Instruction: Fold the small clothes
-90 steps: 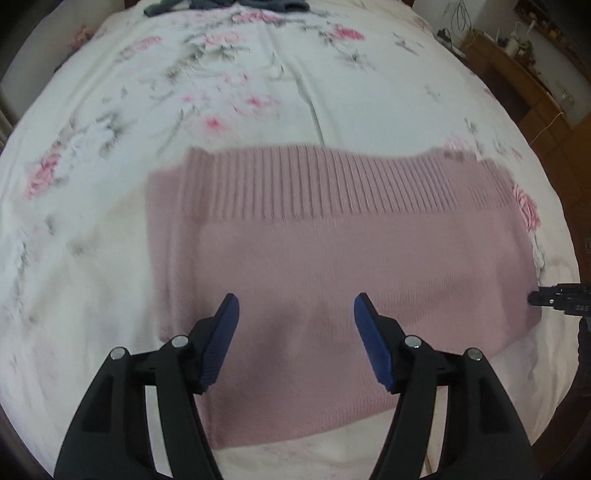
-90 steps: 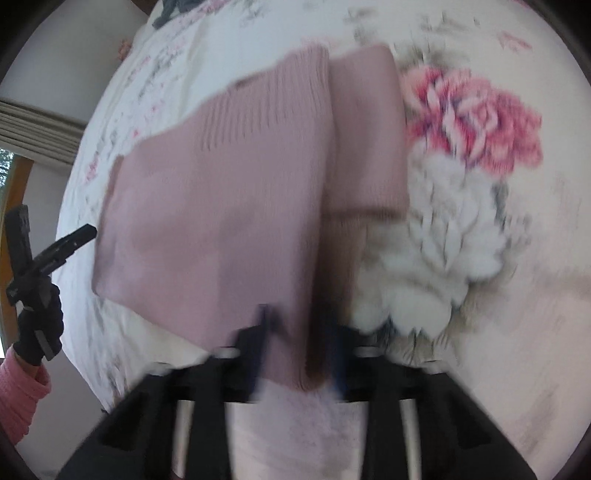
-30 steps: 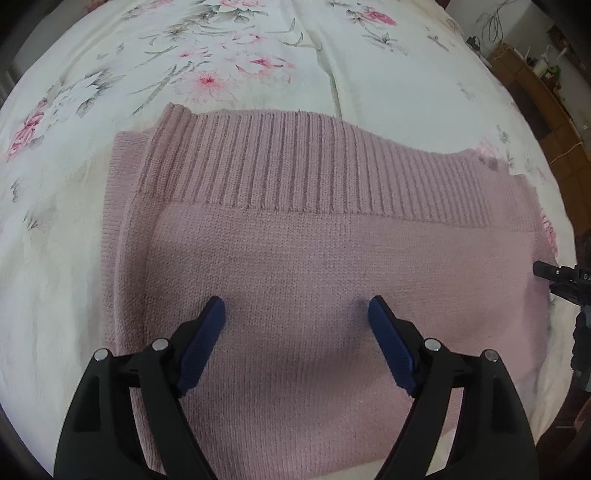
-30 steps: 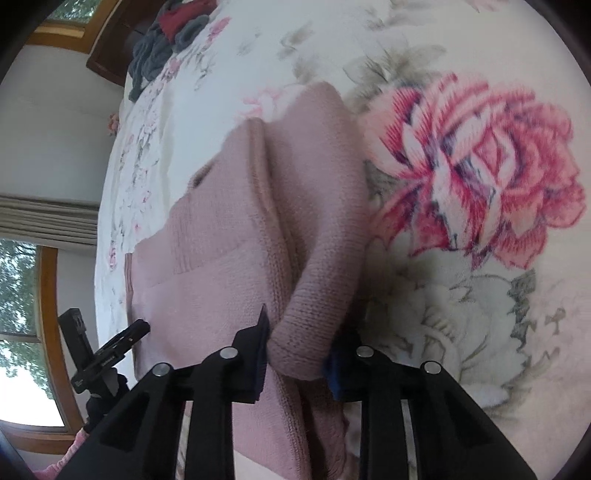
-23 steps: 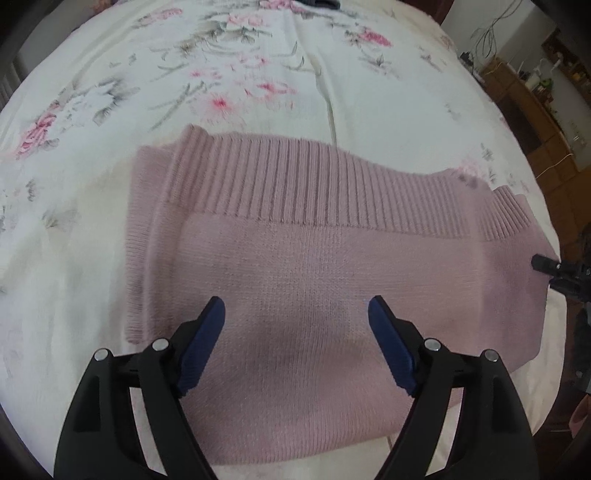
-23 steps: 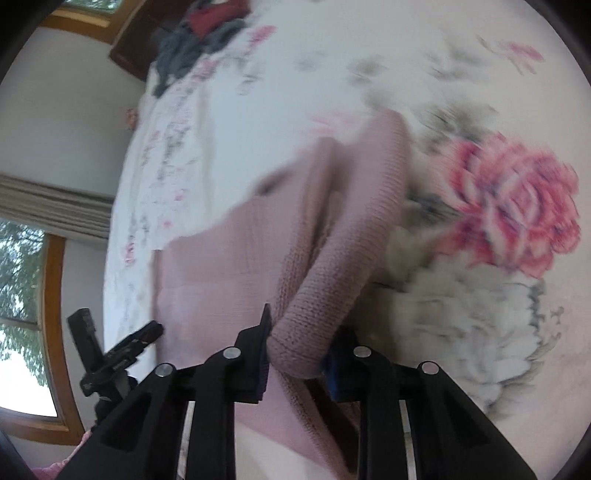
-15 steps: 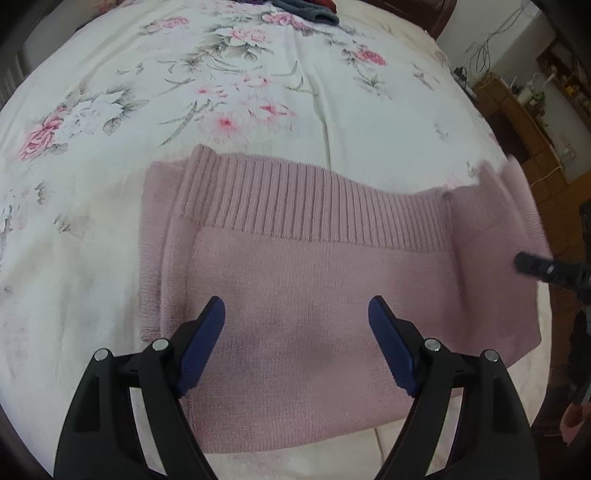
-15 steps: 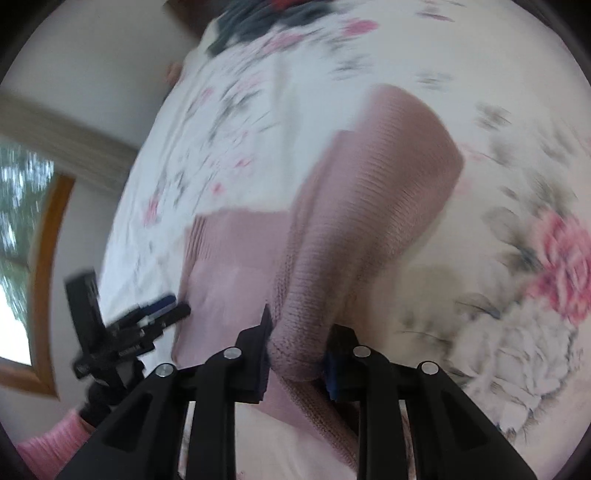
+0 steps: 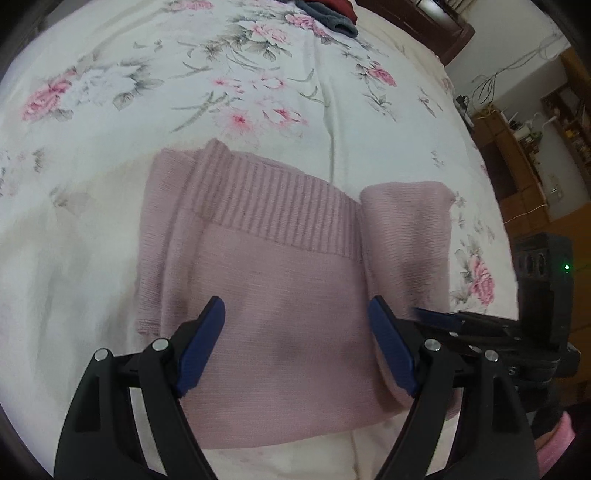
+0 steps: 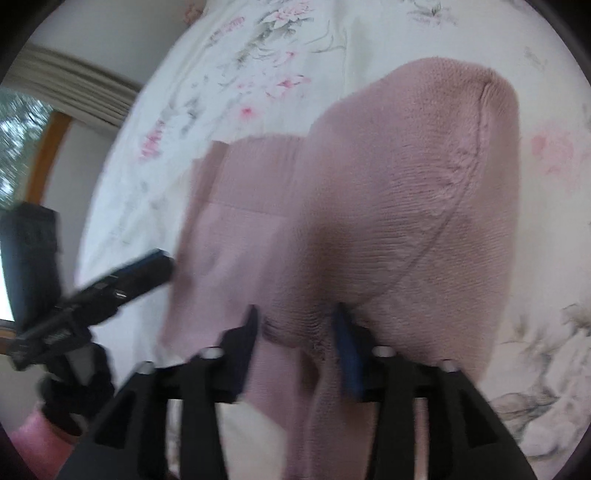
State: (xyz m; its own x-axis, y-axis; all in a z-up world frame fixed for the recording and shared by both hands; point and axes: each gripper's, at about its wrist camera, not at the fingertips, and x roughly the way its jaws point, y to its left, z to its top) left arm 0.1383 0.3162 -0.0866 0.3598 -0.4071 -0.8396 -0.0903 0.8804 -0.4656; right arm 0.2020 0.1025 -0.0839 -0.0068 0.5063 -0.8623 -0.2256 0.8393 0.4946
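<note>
A pink knit sweater [image 9: 280, 280] lies flat on the floral bedspread [image 9: 258, 92], its ribbed band on the far side. Its right part [image 9: 406, 236] is lifted and doubled over toward the middle. My right gripper [image 10: 297, 325] is shut on that lifted fold [image 10: 406, 184], which fills the right wrist view; the same gripper [image 9: 436, 314] shows at the right of the left wrist view. My left gripper [image 9: 295, 306] hovers open above the sweater's near half, holding nothing, and also appears as the left gripper [image 10: 147, 266] beside the sweater's left edge.
Dark and red clothes [image 9: 332, 14] are heaped at the bed's far edge. Wooden furniture [image 9: 524, 162] with cables stands beyond the bed's right side. A curtain [image 10: 74, 85] and window are to the left. A gloved hand with a pink sleeve [image 10: 40, 435] holds the left gripper.
The right gripper has raised the sweater's right side off the bed and carried it leftward over the body. The left gripper stayed open and drew back a little.
</note>
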